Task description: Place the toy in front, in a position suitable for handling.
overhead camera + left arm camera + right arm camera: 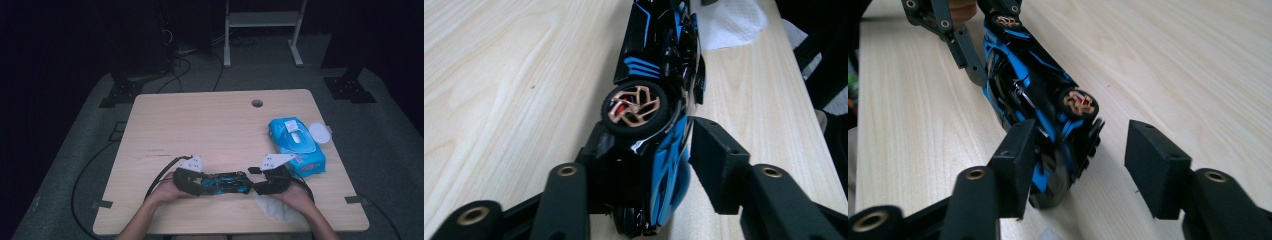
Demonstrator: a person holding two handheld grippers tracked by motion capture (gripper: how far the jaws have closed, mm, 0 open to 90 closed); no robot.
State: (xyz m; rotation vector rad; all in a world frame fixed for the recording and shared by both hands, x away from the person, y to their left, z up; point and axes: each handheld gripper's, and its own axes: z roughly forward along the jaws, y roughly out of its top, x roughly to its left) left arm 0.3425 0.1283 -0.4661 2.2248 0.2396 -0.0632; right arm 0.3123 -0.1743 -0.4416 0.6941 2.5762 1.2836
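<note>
Lying on its side, toy car (226, 183) runs lengthwise left-right, left of wipes pack (297, 146). Left gripper (649, 150) clamps one end; right gripper (1079, 150) stands spread around the other.

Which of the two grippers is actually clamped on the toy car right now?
The left gripper: its jaws squeeze the toy car. The right gripper stands open, one jaw clear.

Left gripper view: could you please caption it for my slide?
Left gripper clamps a black-and-blue toy car lying on its side.
</note>
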